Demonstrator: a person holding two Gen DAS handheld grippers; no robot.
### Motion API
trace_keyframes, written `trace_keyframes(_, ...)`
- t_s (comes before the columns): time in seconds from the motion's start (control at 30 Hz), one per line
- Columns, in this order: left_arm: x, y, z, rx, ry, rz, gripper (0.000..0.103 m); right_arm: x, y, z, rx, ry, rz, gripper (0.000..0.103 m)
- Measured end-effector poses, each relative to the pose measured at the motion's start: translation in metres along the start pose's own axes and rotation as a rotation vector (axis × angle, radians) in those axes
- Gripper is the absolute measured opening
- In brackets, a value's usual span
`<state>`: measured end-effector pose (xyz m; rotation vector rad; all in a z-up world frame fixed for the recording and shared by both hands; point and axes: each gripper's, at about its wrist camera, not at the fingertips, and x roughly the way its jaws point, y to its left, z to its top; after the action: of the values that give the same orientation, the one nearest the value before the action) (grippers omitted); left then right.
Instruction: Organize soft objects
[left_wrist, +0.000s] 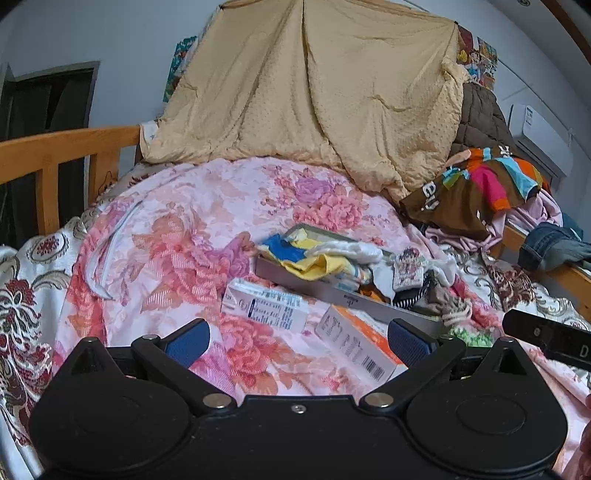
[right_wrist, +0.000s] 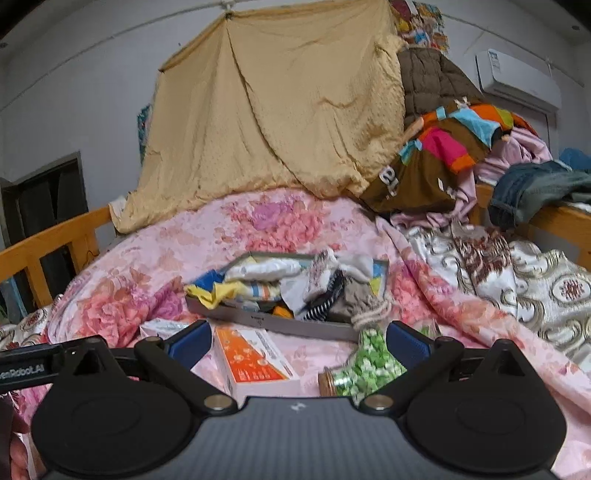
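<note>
Currently both grippers hover over the floral quilt | left gripper and right gripper spread wide, holding nothing | socks heaped in grey tray ahead, probably for sorting | orange carton nearest.

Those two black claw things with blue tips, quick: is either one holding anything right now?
Left gripper: open, holding nothing.
Right gripper: open, holding nothing.

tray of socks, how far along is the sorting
Some is done: the grey tray already holds a jumble of socks, though some spill over its right end. Nothing is in hand; the left gripper and right gripper are open and empty. Left: the clothes pile behind.
</note>
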<state>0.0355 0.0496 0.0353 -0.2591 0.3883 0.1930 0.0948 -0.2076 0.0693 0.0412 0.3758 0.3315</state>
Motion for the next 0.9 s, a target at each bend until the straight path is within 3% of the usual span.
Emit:
trace_keyframes(0.33, 0.001, 0.01, -0.013, -0.024, 0.059, 0.041, 0.102, -0.007, 0.006, -0.012, 0.031, 0.038, -0.03, 0.103)
trace_keyframes(0.9, -0.008, 0.003, -0.026, 0.089, 0.05, 0.106, 0.102, -0.012, 0.013, -0.027, 0.045, 0.081, -0.003, 0.103)
